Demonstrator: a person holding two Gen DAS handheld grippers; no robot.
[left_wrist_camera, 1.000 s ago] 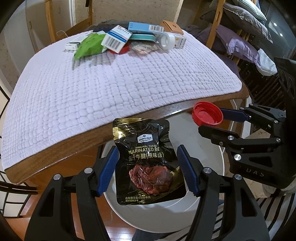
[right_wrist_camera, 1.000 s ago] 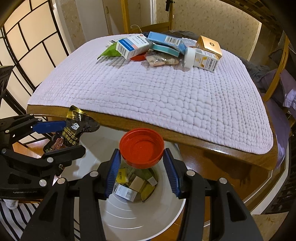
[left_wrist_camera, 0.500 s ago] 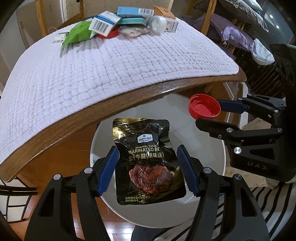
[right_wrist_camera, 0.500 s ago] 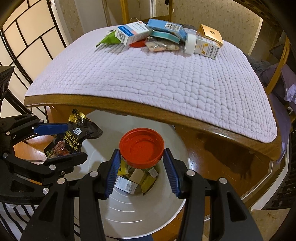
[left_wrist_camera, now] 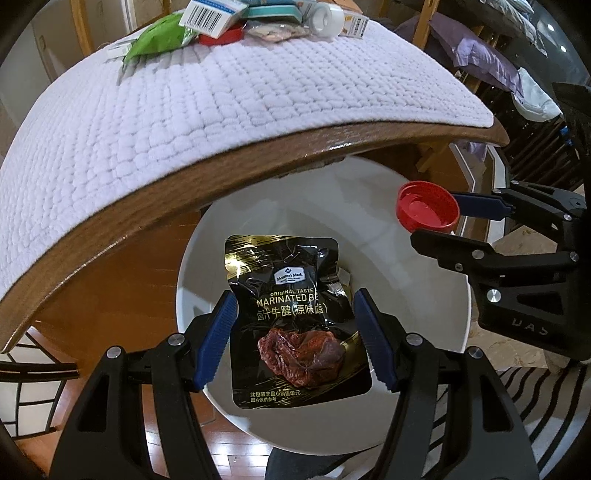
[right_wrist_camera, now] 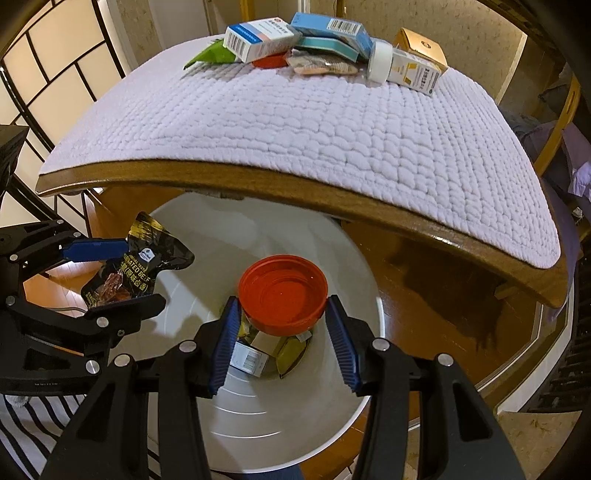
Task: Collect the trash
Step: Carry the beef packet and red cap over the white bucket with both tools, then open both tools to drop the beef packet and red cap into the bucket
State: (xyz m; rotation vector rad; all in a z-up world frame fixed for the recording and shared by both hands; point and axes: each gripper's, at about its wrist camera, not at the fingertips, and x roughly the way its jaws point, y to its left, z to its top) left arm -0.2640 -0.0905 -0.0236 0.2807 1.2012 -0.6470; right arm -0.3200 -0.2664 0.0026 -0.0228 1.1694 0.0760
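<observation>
Left tongs (left_wrist_camera: 295, 339) gripped a black beef packet (left_wrist_camera: 291, 321), right tongs (right_wrist_camera: 282, 332) gripped a red lid (right_wrist_camera: 282, 288), both held over the white bin (right_wrist_camera: 184, 229) beside the table (right_wrist_camera: 424, 229), more trash piled on the table's far side.

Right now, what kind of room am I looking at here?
Most likely a home dining or living room. A wooden table under a quilted lavender cloth carries boxes and packets, a white bin stands on wood flooring, and wooden chairs sit beyond.
</observation>
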